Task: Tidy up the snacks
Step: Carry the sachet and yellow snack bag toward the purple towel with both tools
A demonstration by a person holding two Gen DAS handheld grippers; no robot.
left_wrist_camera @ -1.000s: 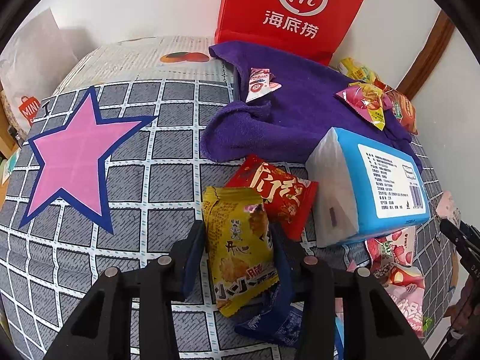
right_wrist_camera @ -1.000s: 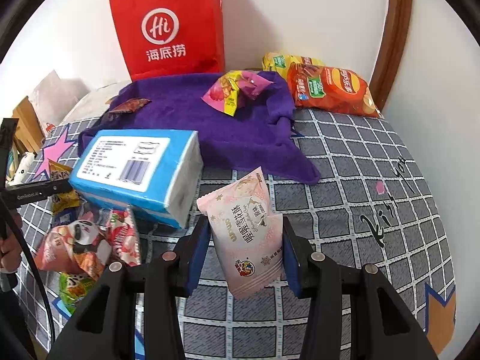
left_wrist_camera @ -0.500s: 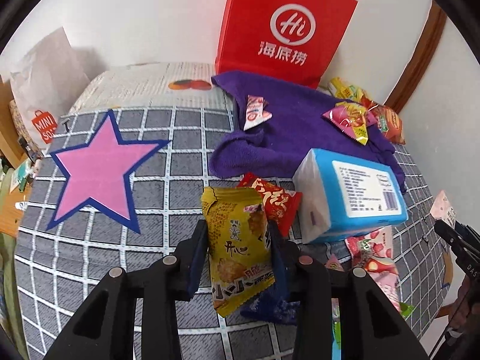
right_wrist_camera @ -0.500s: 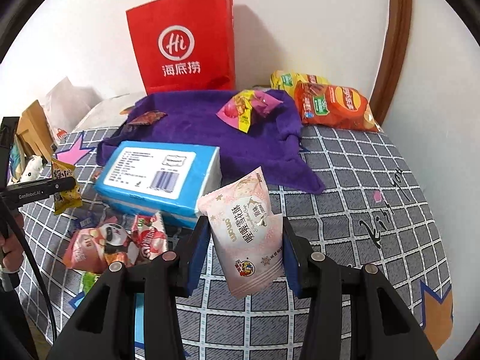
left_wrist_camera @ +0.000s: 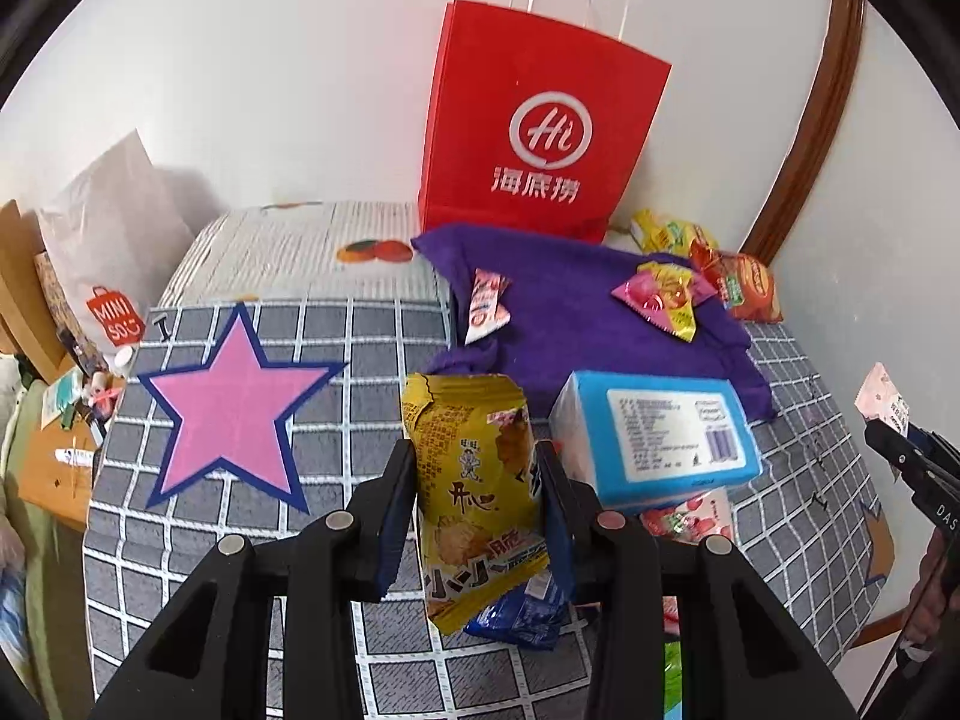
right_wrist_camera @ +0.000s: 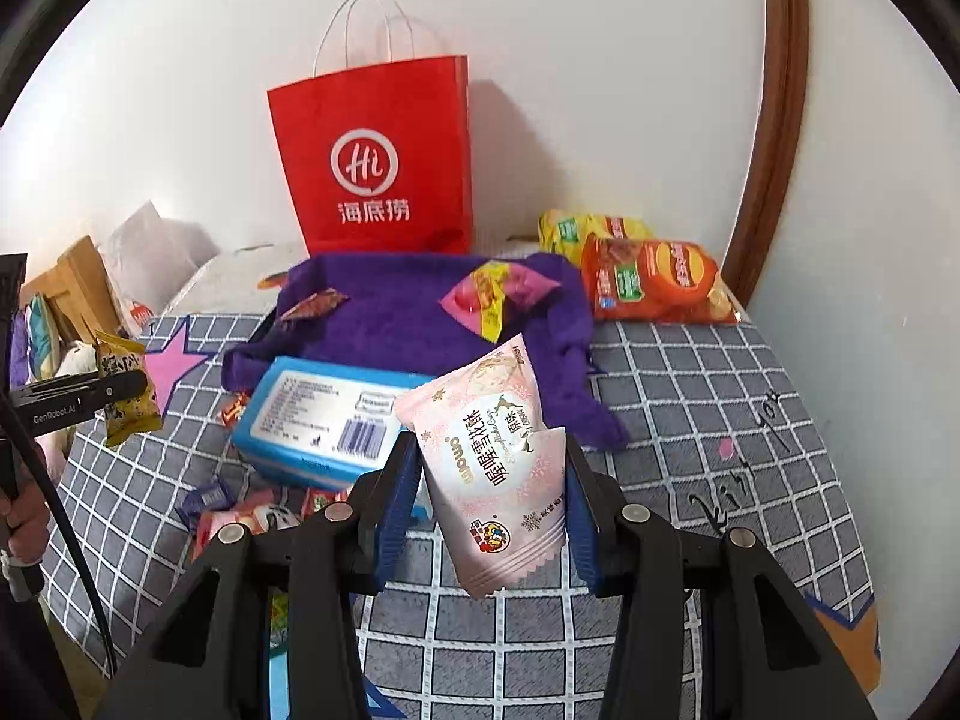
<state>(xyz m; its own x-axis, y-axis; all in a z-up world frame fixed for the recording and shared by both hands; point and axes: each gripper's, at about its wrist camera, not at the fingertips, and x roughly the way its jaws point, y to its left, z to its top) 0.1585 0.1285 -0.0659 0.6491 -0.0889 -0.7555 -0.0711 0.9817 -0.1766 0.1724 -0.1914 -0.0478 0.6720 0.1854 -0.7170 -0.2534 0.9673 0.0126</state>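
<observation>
At the lower centre of the left wrist view, a yellow snack packet [left_wrist_camera: 477,492] stands upright, pinched between the narrowed jaws of the left hand-held gripper [left_wrist_camera: 474,504] and lifted clear of the bed. In the right wrist view, lower centre, the right hand-held gripper [right_wrist_camera: 489,495] likewise clamps a pink snack packet [right_wrist_camera: 495,468], raised above the bedding. Just beyond both packets lies a blue tissue pack [left_wrist_camera: 660,438], with small loose snack packets [right_wrist_camera: 252,516] scattered at its near side. Behind it a purple towel [left_wrist_camera: 576,312] is spread out, carrying a red-and-white wrapper [left_wrist_camera: 485,306] and a pink-and-yellow candy bag [left_wrist_camera: 660,300]. An orange chip bag [right_wrist_camera: 657,282] and a yellow one [right_wrist_camera: 576,231] lie at the towel's right. A red paper bag [left_wrist_camera: 540,126] with white handles stands against the white wall. The bed [right_wrist_camera: 690,396] has a grey grid-pattern cover with a large pink star [left_wrist_camera: 234,414] at left. A brown wooden frame [right_wrist_camera: 774,120] curves up the right edge. At the far left, a white shopping bag [left_wrist_camera: 108,264] leans beside cluttered wooden furniture.
</observation>
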